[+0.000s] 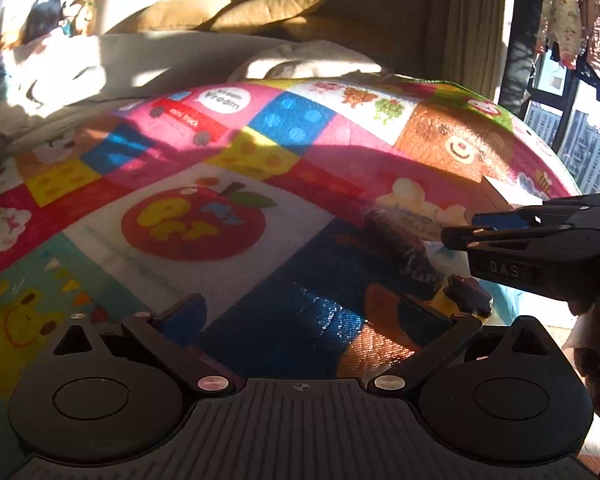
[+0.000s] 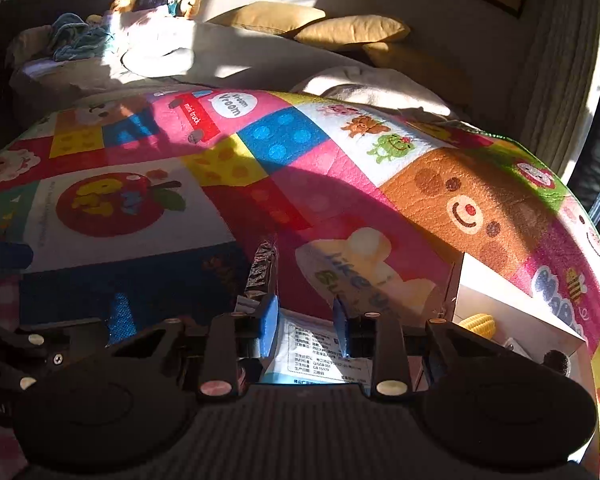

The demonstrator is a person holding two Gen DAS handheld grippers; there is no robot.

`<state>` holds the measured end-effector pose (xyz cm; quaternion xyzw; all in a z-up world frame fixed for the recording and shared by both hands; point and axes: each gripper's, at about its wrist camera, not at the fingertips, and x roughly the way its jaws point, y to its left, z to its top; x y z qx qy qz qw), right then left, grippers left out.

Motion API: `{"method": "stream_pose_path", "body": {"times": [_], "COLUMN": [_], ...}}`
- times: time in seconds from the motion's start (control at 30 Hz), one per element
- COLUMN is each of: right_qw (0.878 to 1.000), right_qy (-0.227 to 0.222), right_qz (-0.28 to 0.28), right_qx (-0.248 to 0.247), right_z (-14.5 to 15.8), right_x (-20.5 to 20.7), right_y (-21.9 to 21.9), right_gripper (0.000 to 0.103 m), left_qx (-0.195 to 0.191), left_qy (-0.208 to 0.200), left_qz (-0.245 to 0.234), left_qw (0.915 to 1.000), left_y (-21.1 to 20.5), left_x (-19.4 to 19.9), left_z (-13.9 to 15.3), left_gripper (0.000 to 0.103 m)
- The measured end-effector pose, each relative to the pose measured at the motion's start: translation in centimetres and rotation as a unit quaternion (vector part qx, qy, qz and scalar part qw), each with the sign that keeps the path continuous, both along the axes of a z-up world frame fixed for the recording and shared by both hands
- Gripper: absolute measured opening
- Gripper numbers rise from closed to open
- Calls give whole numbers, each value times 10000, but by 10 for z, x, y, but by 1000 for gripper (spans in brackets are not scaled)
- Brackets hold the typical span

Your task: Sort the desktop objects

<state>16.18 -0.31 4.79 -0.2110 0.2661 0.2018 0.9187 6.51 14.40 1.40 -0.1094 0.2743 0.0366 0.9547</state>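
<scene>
The left gripper [image 1: 300, 316] stands wide open over the mat [image 1: 204, 184], nothing between its fingers. The right gripper [image 2: 306, 320] has its blue pads [image 2: 269, 322] slightly apart, clear of the white packet [image 2: 320, 354] below them at bottom centre. A foil wrapper [image 2: 265, 266] lies just beyond the left pad. At lower right, a box [image 2: 516, 304] holds toy corn [image 2: 478, 325].

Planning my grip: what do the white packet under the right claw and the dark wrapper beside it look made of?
White packet: likely soft plastic film, smooth, printed label, bright sheen. Dark wrapper: looks like metallised foil or crinkly plastic, with creased glints.
</scene>
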Motion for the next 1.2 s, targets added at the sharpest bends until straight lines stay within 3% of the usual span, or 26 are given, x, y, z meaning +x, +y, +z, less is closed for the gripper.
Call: {"method": "stream_pose_path", "body": {"times": [0.1,0.2,0.37,0.6,0.67,0.8,0.9,1.0,1.2], "right_qw": [9979,9965,9951,9921,9945,9974,9978,9986,9948], "right_qy": [607,832,794,901,627,273,429,427,468], "right_qz": [-233,-105,584,866,762,264,52,-90,-477], "right_qx": [33,-17,-123,59,360,619,509,293,766], "right_z": [-4,-5,-3,-5,4,8,-5,-18,-30], "right_x": [31,24,-45,-114,-133,-162,-175,-184,-190], "right_y": [7,0,-24,-71,-95,-140,-161,-174,-204], "right_gripper": [30,30,30,30,31,64,65,65,66], "left_qx": [-63,-104,-154,-133,-58,61,314,325,456], "left_qy": [-65,-89,-181,-37,-2,30,87,134,95], "left_qz": [-106,-149,-252,-784,-936,-1339,-1627,-1805,-2469], "left_qw": [9999,9998,9994,9968,9956,9910,9861,9829,9679], "left_y": [0,-1,-5,-35,-44,-63,-82,-97,-149], "left_x": [-3,-5,-14,-39,-50,-66,-72,-76,-83], "left_z": [1,3,10,9,10,15,19,23,32], "left_gripper": [103,103,103,103,103,103,103,103,103]}}
